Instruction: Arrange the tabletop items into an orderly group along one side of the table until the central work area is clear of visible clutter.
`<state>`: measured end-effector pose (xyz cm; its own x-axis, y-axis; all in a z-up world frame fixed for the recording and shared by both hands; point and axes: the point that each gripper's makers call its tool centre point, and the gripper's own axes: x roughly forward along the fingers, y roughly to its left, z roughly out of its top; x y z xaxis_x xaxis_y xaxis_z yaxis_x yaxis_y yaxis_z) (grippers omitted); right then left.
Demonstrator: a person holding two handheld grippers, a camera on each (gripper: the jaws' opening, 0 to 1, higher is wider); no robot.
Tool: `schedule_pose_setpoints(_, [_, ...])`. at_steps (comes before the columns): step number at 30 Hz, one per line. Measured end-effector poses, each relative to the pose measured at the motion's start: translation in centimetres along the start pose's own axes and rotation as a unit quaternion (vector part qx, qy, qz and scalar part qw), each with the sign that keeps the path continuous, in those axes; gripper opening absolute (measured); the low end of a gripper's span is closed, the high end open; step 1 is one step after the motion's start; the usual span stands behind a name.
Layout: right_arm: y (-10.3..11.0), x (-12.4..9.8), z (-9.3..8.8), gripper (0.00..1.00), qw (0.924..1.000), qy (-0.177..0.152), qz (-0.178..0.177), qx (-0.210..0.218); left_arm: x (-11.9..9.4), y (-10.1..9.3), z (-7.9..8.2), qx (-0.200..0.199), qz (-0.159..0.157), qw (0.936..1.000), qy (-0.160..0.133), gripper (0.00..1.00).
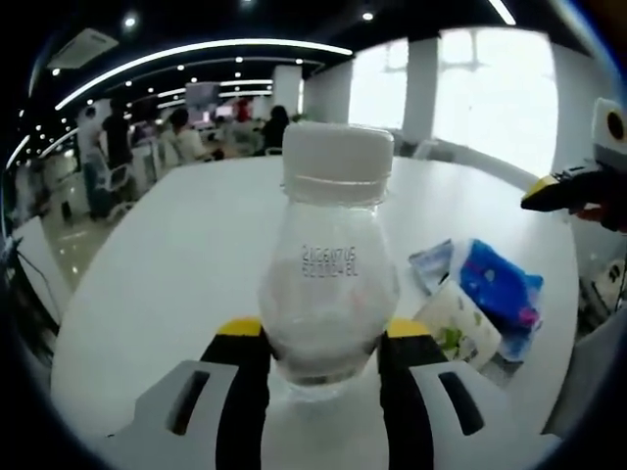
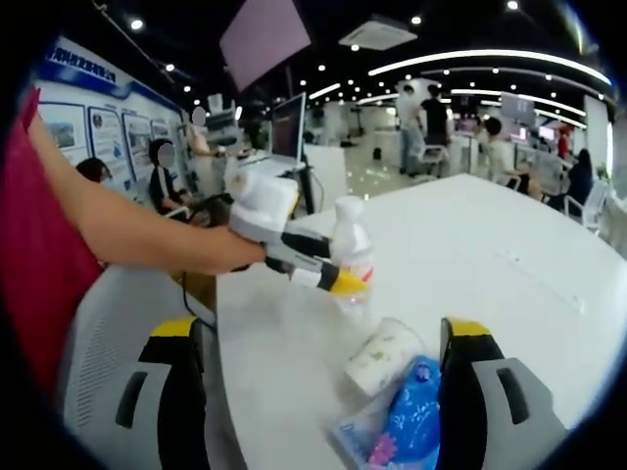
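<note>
A clear plastic bottle [image 1: 328,284] with a white cap stands upright between the jaws of my left gripper [image 1: 323,333], which is shut on its lower body. In the right gripper view the same bottle [image 2: 351,245] is at the table's near-left edge, held by the left gripper [image 2: 338,279]. A paper cup [image 2: 384,354] lies on its side against a blue packet [image 2: 411,411], both between the wide-apart jaws of my open right gripper [image 2: 323,328]. In the left gripper view the cup [image 1: 453,318] and packet [image 1: 500,289] lie to the right, and the right gripper [image 1: 558,191] hovers beyond them.
The white table [image 1: 196,255] stretches far and bare behind the bottle. A person's arm [image 2: 137,235] reaches in from the left over a grey chair [image 2: 98,343]. A monitor [image 2: 289,122] stands past the table's far-left corner. Several people and chairs fill the room behind.
</note>
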<state>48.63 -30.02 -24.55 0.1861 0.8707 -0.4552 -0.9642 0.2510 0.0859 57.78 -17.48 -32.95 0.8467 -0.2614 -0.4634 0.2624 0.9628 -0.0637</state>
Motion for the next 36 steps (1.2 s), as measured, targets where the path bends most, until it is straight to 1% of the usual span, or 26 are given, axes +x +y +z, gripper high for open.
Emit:
schedule_pose_setpoints(8, [-0.1,-0.2,-0.1,0.99,1.0,0.002,-0.006,0.002,-0.1,0.2,0.0,0.015,-0.019,0.9997,0.007,0.39])
schedule_pose_setpoints(13, [0.0,-0.2,-0.1,0.99,0.9999,0.005,-0.009,-0.001,-0.2,0.0,-0.1,0.03,-0.054,0.9981,0.004,0.38])
schedule_pose_setpoints(17, [0.0,-0.2,0.0,0.99,0.9999,0.007,-0.012,-0.001,-0.3,-0.1,-0.2,0.05,-0.087,0.9949,0.01,0.38])
schedule_pose_setpoints(18, [0.0,-0.1,0.0,0.99,0.9999,0.008,-0.011,-0.001,-0.3,-0.2,-0.3,0.056,-0.1,0.9934,0.01,0.38])
schedule_pose_setpoints(22, [0.1,0.2,0.3,0.99,0.9999,0.01,-0.012,-0.005,-0.5,-0.4,-0.3,0.069,-0.135,0.9885,0.004,0.38])
schedule_pose_setpoints(24, [0.1,0.4,0.4,0.99,0.9999,0.011,-0.011,-0.007,-0.5,-0.7,-0.3,0.079,-0.158,0.9842,0.004,0.38])
schedule_pose_setpoints(25, [0.1,0.5,0.5,0.99,0.9998,0.011,-0.01,-0.009,-0.5,-0.8,-0.3,0.081,-0.164,0.9831,0.004,0.38])
schedule_pose_setpoints(30, [0.1,1.4,1.2,0.99,0.9997,0.014,-0.005,-0.021,-0.7,-1.2,-0.4,0.108,-0.213,0.9709,0.008,0.38])
schedule_pose_setpoints(31, [0.1,1.6,1.4,0.99,0.9996,0.014,-0.004,-0.023,-0.7,-1.3,-0.4,0.113,-0.226,0.9675,0.007,0.38])
schedule_pose_setpoints(33, [0.1,2.0,1.9,0.96,0.9995,0.012,0.001,-0.031,-0.8,-1.3,-0.4,0.116,-0.237,0.9647,0.005,0.38])
schedule_pose_setpoints(34, [0.0,2.5,2.5,0.96,0.9992,0.006,0.003,-0.038,-0.8,-1.4,-0.4,0.119,-0.244,0.9623,0.002,0.38])
schedule_pose_setpoints(36, [-0.2,3.1,2.9,0.95,0.9992,0.003,0.005,-0.04,-0.9,-1.4,-0.4,0.122,-0.253,0.9596,-0.001,0.38])
